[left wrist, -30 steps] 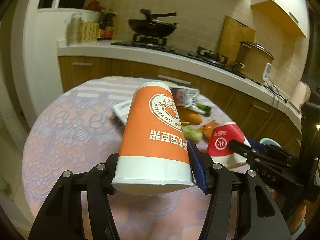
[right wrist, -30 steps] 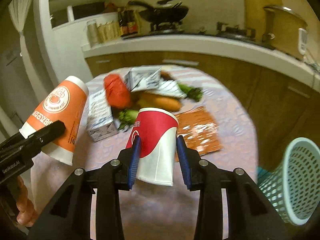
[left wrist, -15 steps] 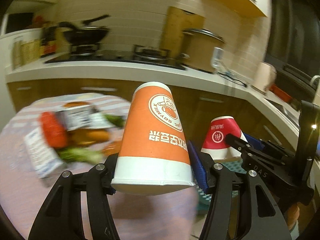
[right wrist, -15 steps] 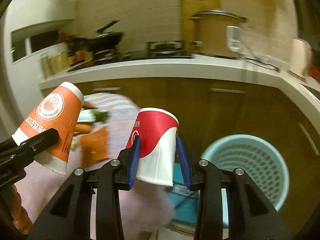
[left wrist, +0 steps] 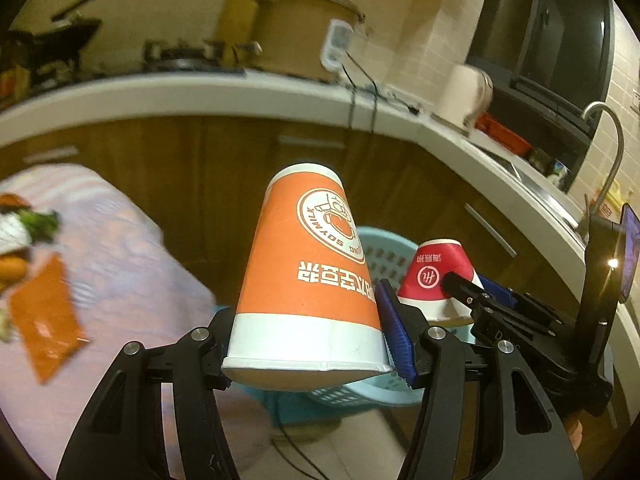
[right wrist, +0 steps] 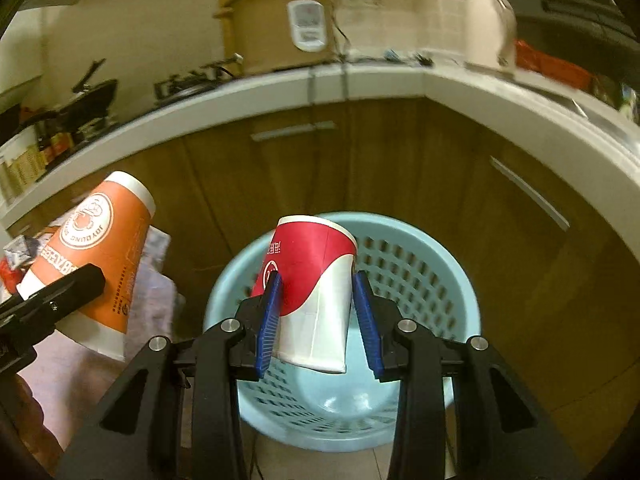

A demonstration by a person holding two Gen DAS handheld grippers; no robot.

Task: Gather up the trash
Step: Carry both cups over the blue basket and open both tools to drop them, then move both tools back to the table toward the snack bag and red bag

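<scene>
My left gripper (left wrist: 308,332) is shut on an upside-down orange soymilk paper cup (left wrist: 308,264), held in the air beside the table edge. My right gripper (right wrist: 316,304) is shut on an upside-down red and white paper cup (right wrist: 316,280) and holds it directly over the open light blue plastic basket (right wrist: 432,272) on the floor. The basket looks empty inside. In the left wrist view the red cup (left wrist: 432,276) and the basket rim (left wrist: 384,248) show to the right of the orange cup. The orange cup also shows at the left of the right wrist view (right wrist: 96,248).
The table with its pink patterned cloth (left wrist: 120,264) lies to the left, with an orange packet (left wrist: 44,312) and vegetables on it. Brown cabinets (right wrist: 400,160) under a white counter stand behind the basket. A rice cooker (right wrist: 280,20) sits on the counter.
Both grippers have swung right, away from the table toward the basket, each still holding its cup. The red cup now hangs over the basket's opening.
</scene>
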